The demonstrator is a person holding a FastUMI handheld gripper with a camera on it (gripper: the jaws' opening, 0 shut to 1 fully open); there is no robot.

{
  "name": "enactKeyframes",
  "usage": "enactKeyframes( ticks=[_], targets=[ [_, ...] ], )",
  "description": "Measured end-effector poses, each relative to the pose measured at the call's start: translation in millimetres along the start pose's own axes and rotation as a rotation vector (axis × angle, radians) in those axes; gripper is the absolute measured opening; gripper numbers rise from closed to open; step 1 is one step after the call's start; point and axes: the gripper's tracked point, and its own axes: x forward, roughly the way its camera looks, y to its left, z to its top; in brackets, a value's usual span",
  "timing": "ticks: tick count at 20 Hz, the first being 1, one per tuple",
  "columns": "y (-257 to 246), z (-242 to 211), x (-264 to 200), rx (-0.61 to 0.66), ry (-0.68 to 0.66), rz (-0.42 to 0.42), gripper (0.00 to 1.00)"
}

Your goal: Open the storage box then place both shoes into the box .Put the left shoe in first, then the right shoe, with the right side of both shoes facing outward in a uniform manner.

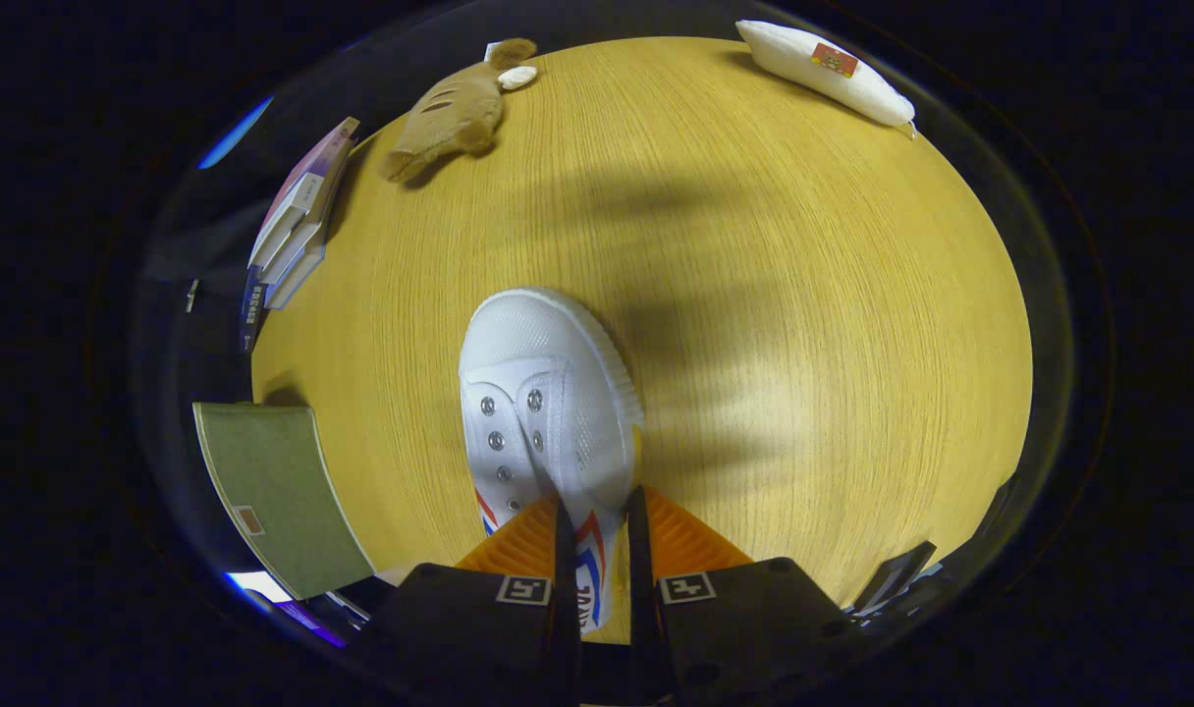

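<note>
A wooden table (803,295) carries a white shoe (543,393), a plush toy (455,113), stacked books (298,216), a white pouch (823,69) and a green box (278,491).

shoe (548,412) between the tool (594,511) fingers, books (298,216) far left.

Honestly nothing here reads cleanly. The white shoe (548,393) has some dark lettering on its side down between the fingers, but it's too cut off to make out.
</note>
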Motion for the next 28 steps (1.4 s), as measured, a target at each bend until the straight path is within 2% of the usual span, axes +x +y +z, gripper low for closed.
enactKeyframes(
  ticks=[3, 8, 17, 22, 28],
  targets=[
    [16, -4, -10, 0.040, 0.004, 0.070, 0.25],
    [62, -13, -69, 0.084, -0.053, 0.193, 0.25],
    [211, -32, -163, -0.046, -0.120, 0.395, 0.25],
    [297, -59, -171, -0.069, -0.063, 0.470, 0.25],
    [368, -86, -143, -0.096, 0.001, 0.454, 0.25]
  ],
)
